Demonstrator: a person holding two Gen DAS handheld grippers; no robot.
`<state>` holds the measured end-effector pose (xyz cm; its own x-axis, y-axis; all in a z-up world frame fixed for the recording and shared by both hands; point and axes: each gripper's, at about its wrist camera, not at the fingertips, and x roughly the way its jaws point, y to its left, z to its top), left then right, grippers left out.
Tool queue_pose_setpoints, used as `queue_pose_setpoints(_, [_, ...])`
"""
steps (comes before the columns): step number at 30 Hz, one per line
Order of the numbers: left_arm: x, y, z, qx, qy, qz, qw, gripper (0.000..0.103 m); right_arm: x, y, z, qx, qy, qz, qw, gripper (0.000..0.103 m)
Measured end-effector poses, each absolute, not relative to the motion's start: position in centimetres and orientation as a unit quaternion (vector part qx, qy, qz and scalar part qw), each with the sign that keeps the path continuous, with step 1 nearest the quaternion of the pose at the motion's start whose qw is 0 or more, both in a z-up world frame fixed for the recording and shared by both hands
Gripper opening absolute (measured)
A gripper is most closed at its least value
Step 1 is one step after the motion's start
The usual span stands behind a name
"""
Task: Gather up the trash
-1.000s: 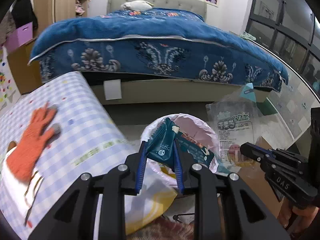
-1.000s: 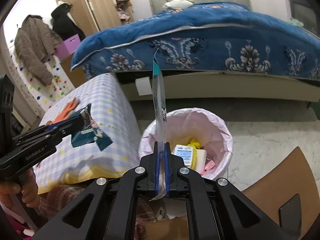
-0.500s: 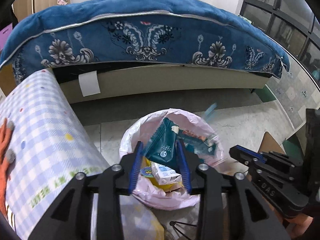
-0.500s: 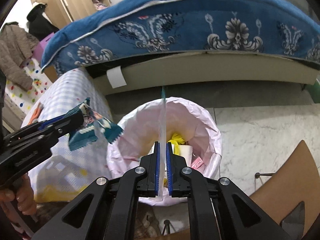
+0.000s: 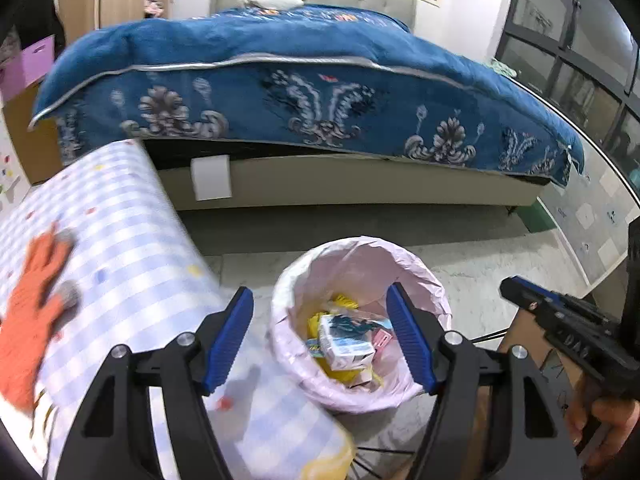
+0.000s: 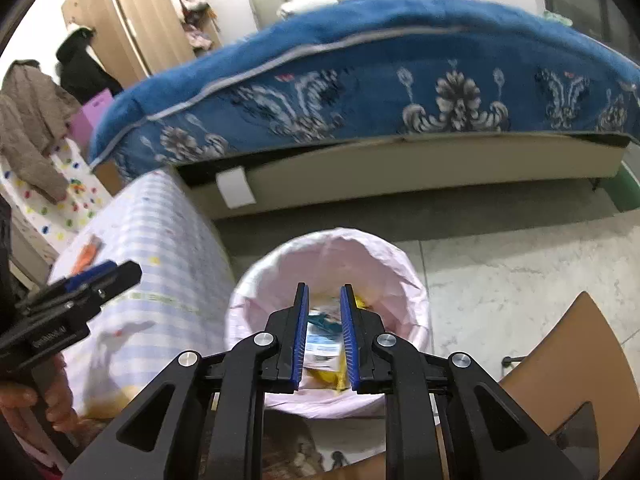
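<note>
A bin lined with a pink bag (image 5: 416, 276) (image 6: 404, 284) stands on the floor beside the table. Inside lie a white carton (image 5: 346, 346), yellow trash (image 5: 344, 304), a teal wrapper (image 5: 352, 322) (image 6: 326, 320) and clear plastic. My left gripper (image 5: 324, 336) is wide open and empty above the bin's near rim. My right gripper (image 6: 325, 336) is open by a narrow gap and empty over the bin; it also shows in the left wrist view (image 5: 520, 292). The left gripper shows in the right wrist view (image 6: 108, 274).
A table with a blue checked cloth (image 5: 120, 248) (image 6: 168, 240) stands left of the bin, with an orange glove (image 5: 32, 320) on it. A bed with a blue blanket (image 5: 320, 92) is behind. A brown chair (image 6: 568, 364) is at the right.
Both grippers have opened over the bin. The teal wrapper left the left gripper and the clear plastic bag left the right gripper; both now lie in the bin.
</note>
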<state>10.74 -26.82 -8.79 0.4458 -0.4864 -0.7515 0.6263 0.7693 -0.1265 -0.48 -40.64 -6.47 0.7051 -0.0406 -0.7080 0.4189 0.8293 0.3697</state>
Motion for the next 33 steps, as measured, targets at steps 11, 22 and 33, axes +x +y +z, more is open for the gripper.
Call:
queue_pose_setpoints(11, [7.2, -15.6, -5.1, 0.065, 0.378, -0.255, 0.888, 0.071, -0.9, -32.8, -1.0, 0.221, 0.339, -0.054, 0.913, 0.027])
queue_pose_setpoints(22, [6.1, -2.1, -4.1, 0.017, 0.368, -0.136, 0.920, 0.076, 2.7, -21.1, 2.3, 0.131, 0.356, 0.056, 0.924, 0.037])
queue_pose_setpoints(33, [6.2, 9.6, -5.0, -0.010, 0.379, -0.010, 0.925, 0.078, 7.3, -10.4, 3.1, 0.038, 0.363, 0.155, 0.918, 0.041])
